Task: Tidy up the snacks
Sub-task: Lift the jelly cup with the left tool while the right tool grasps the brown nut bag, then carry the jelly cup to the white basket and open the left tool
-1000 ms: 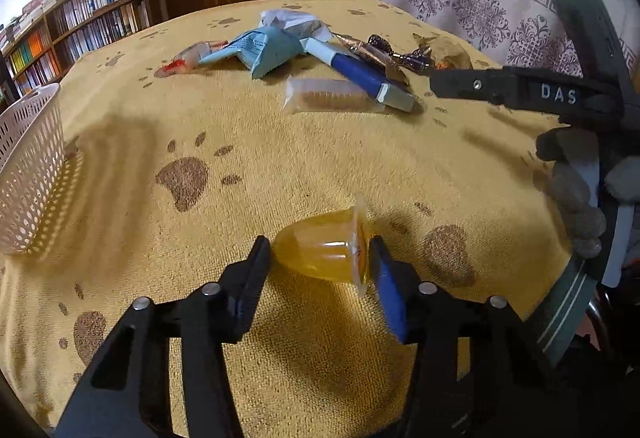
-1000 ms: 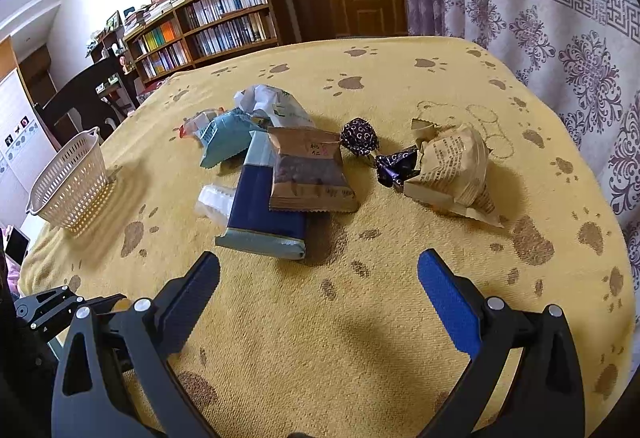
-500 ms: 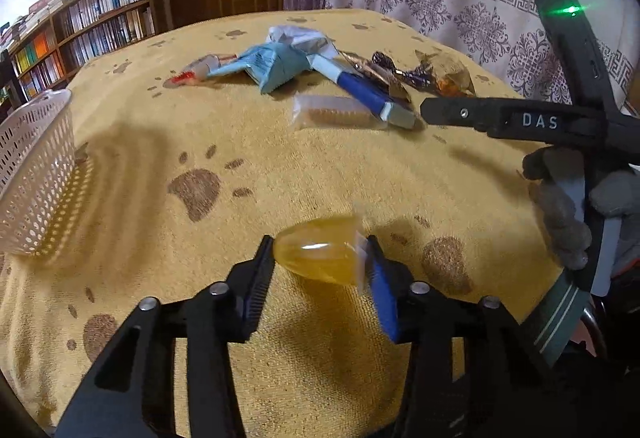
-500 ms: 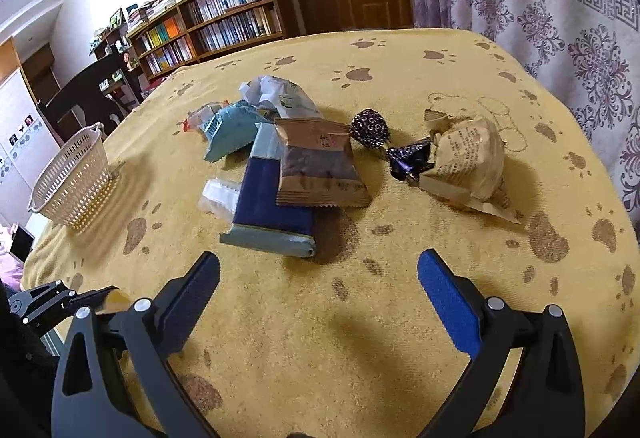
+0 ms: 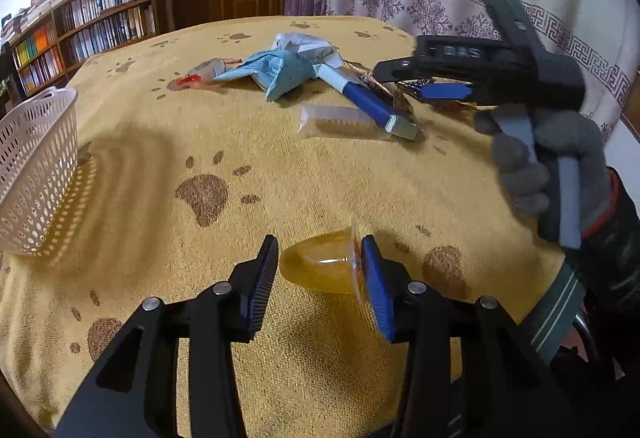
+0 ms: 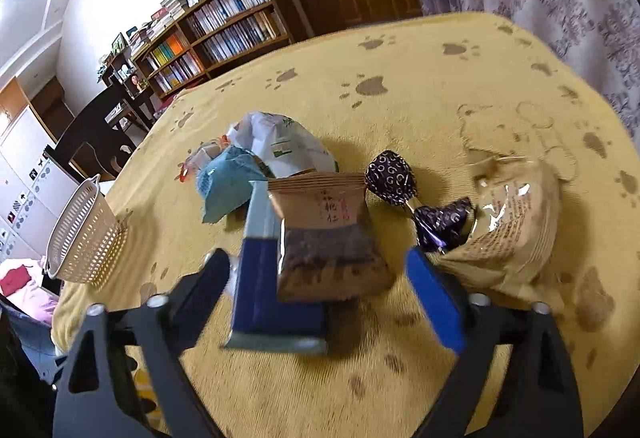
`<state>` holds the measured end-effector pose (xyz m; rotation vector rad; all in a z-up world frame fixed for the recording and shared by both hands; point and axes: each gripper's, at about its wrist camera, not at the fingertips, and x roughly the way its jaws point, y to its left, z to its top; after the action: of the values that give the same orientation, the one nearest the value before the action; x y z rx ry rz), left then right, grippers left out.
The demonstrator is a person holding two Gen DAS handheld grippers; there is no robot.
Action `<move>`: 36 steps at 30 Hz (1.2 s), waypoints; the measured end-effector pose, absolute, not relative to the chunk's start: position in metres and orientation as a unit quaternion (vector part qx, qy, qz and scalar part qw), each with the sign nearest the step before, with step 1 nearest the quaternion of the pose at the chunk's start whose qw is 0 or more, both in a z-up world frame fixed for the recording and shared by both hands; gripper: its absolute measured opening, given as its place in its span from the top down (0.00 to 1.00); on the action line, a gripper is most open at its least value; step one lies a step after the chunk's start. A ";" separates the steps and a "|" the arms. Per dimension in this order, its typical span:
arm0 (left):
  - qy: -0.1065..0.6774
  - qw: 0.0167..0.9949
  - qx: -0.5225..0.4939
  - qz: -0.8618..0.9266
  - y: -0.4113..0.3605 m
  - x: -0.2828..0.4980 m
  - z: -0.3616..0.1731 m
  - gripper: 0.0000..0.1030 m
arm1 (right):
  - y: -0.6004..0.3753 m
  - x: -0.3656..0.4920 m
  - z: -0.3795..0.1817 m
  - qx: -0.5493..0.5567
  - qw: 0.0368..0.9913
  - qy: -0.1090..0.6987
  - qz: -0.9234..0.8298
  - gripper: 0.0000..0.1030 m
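Here, in the left wrist view, the left gripper (image 5: pixel 318 274) pinches a small amber jelly cup of clear plastic (image 5: pixel 320 264) between its two fingers, the cup lying on its side with its flat rim against the blue pad on the right, close above the yellow paw-print tablecloth (image 5: pixel 280 166). At the far left stands a white perforated plastic basket (image 5: pixel 34 174), well apart from the cup. Farther off lies a heap of snacks: a light blue crinkled packet (image 5: pixel 276 72), a long dark blue box (image 5: pixel 370 104) and, just beside it on the near side, a clear wrapped biscuit bar (image 5: pixel 340 122). On the right a grey-gloved hand (image 5: pixel 548 158) grips the handle of the right gripper (image 5: pixel 420 78), which hangs over the heap. In the right wrist view, the right gripper (image 6: pixel 318 274) is spread wide, its fingers flanking a brown kraft-paper pouch (image 6: pixel 328 238) that lies on the dark blue box (image 6: pixel 260 286) without touching it. To the right lie two dark purple foil-wrapped sweets (image 6: pixel 394 178) and a crumpled tan paper bag (image 6: pixel 516 222). The basket (image 6: pixel 82 238) stands far left.
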<state>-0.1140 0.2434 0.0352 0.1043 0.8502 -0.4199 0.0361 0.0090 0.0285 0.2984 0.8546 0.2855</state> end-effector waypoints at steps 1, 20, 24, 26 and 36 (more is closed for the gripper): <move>0.411 0.887 0.048 -0.203 0.244 -0.114 0.034 0.55 | 0.009 0.041 0.026 0.148 0.886 0.417 0.139 0.28; 0.419 0.883 0.040 -0.210 0.241 -0.107 0.020 0.54 | 0.015 0.058 0.019 0.162 0.871 0.433 0.164 0.49; 0.416 0.884 0.041 -0.208 0.241 -0.107 0.020 0.54 | 0.016 0.048 0.023 0.153 0.877 0.425 0.163 0.52; 0.414 0.885 0.042 -0.207 0.241 -0.107 0.022 0.55 | 0.014 0.042 0.026 0.157 0.879 0.419 0.166 0.52; 0.396 0.895 0.042 -0.201 0.244 -0.111 0.037 0.56 | 0.009 0.015 0.050 0.188 0.885 0.380 0.192 0.52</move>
<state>-0.1112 0.2442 0.0365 0.0877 0.8204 -0.4174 0.0152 0.0086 0.0502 0.3905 0.7905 0.3992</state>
